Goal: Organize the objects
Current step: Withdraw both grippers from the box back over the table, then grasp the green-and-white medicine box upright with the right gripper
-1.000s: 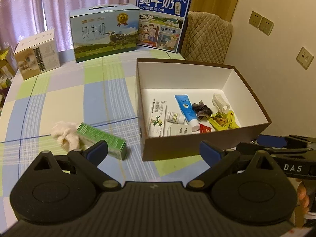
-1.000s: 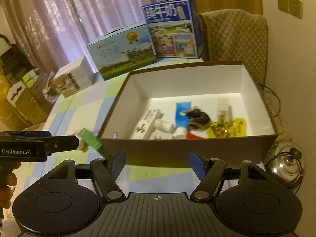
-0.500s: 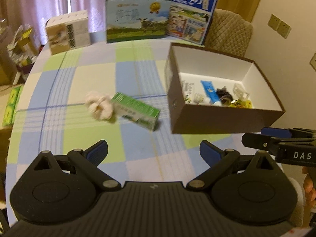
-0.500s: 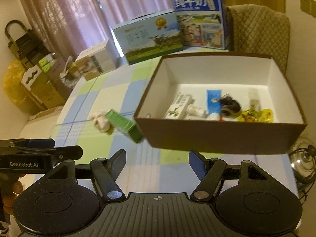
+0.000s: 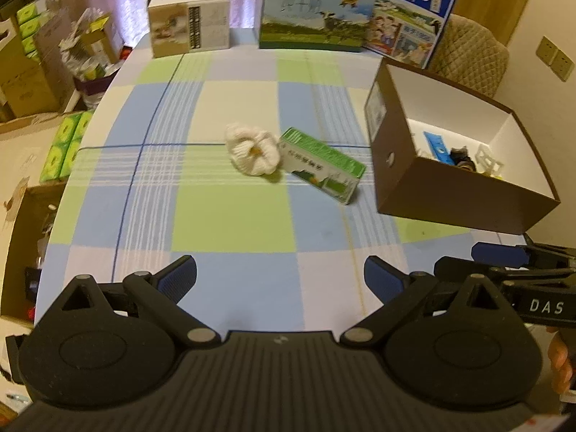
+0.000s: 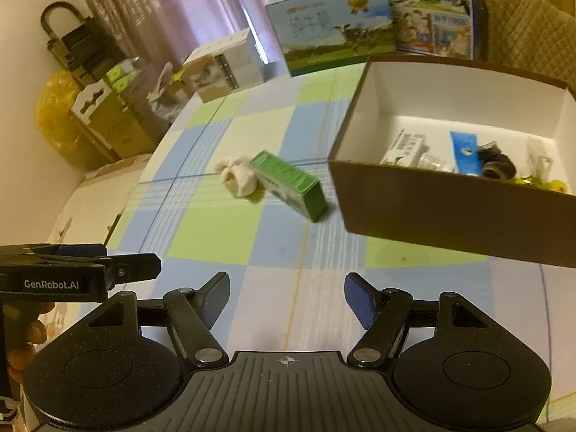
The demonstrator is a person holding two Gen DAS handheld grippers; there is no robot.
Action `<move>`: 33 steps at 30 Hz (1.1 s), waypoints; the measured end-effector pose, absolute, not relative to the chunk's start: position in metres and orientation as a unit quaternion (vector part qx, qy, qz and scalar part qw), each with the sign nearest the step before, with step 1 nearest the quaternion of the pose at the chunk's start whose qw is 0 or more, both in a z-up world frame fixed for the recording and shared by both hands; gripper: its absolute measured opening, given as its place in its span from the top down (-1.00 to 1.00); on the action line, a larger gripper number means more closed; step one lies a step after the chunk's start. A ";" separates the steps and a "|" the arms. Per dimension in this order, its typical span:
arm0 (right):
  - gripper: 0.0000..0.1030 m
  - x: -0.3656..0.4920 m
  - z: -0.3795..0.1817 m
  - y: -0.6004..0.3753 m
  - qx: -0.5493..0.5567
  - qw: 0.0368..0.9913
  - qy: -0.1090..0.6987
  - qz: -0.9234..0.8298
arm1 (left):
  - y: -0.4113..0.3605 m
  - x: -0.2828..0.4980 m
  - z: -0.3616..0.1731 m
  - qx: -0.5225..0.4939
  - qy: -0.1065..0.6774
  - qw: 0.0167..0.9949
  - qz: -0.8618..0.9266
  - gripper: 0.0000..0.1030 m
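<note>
Green carton (image 5: 321,165), item outstanding: lies flat on the checked surface (image 5: 230,223), between the white knitted bundle (image 5: 252,150) and the brown open box (image 5: 446,194); it touches or very nearly touches the bundle at one end and stands just clear of the box wall at the other. Long axis: runs on a diagonal, from the far-left end by the bundle to the near-right end by the box. Bearing from the left claw (image 5: 280,276): ahead and slightly right, near the middle of that view. Bearing from the right claw (image 6: 287,300): ahead and left of centre, with the box corner crowding the right side of the approach. Claw states: both spread wide, nothing between the blue pads, both hanging above the near edge of the surface, well apart from the carton. Box contents, visible in part: a white-and-green packet (image 6: 403,147), a blue tube (image 6: 464,151), a dark object, yellow wrappers. Judgement: the left claw appears the better placed, since the carton sits almost straight before it; its fingers would likely need turning to span the short width across the diagonal. Bundle also remains outside the box. Background: milk cartons and a small printed box along the far edge.
</note>
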State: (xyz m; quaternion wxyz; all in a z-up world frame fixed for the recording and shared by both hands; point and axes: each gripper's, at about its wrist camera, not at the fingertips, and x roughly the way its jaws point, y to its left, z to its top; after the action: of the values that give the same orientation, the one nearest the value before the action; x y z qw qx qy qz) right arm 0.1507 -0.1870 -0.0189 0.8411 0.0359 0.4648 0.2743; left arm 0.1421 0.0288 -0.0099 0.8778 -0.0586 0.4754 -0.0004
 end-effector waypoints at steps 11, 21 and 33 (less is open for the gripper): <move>-0.31 0.157 -0.034 -0.160 -0.009 0.841 0.459 0.288 | 0.042 0.145 -0.017 -0.067 0.480 0.874 0.019 -0.91; -0.31 0.183 -0.041 -0.128 -0.066 0.844 0.431 0.313 | 0.053 0.162 -0.028 -0.072 0.483 0.872 0.021 -0.91; -0.30 0.242 -0.049 -0.089 -0.144 0.839 0.397 0.344 | 0.070 0.187 -0.041 -0.084 0.473 0.876 0.030 -0.90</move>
State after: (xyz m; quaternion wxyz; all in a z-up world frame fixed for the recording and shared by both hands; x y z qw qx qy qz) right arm 0.2415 -0.0892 -0.0486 0.8388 -0.1435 0.3972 0.3437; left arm 0.1870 0.0702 -0.0411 0.8764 -0.0842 0.4731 0.0299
